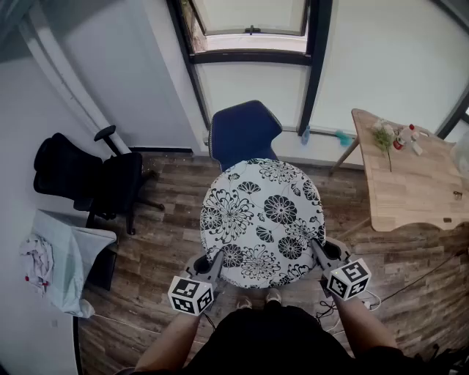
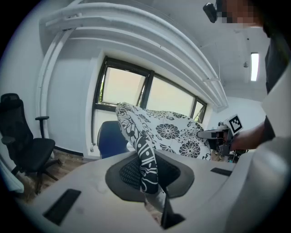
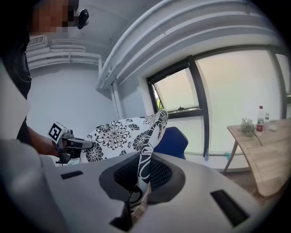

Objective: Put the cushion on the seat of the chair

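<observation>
Holding the flowered round cushion (image 1: 262,220) aloft just short of the blue chair (image 1: 242,135), with left gripper (image 1: 217,258) and right gripper (image 1: 317,250) each clamped on its near rim: carry step in hand, next probably calling for reaching forward over the chair, lowering flat, then unclamping.

A cushion (image 1: 262,220), clamped at its near edge by the left gripper (image 1: 217,258) and the right gripper (image 1: 316,250), hangs before a chair (image 1: 244,135) under the window (image 1: 249,18). An office chair (image 1: 88,179) stands left, a table (image 1: 410,183) right.
</observation>
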